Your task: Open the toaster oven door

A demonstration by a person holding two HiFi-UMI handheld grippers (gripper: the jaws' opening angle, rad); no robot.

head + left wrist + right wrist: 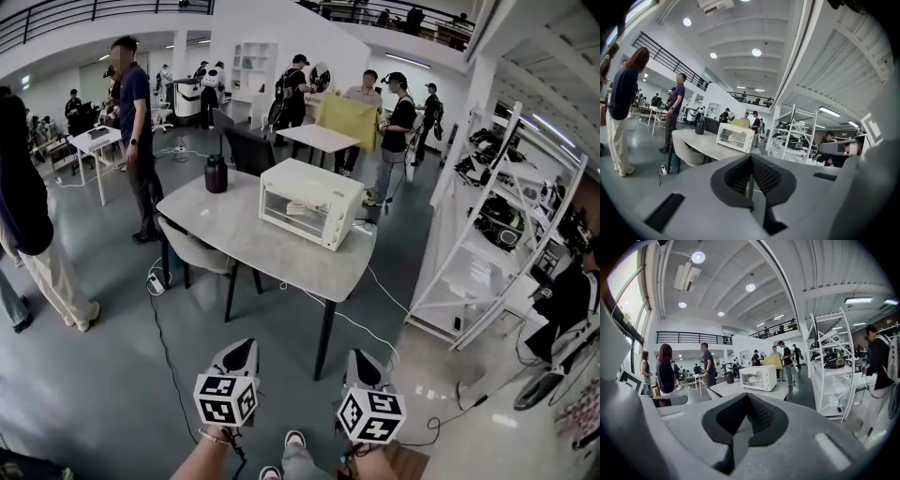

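Hand-held grippers (246, 347) (362, 358) far fr. toaster oven (309, 203)

The left gripper (246, 347) and the right gripper (362, 356) sit side by side, near each other. The table (234, 234) stands straight ahead of both, well apart from them. The toaster oven (312, 202) rests on the table's far right part, its front turned toward the grippers. A jug (217, 174) stands on the table to the oven's left, at the far corner. A chair (192, 248) is tucked under the table's left side, and a power strip (156, 281) lies on the floor beside it. A shelving rack (487, 244) stands ahead and to the right of the right gripper.
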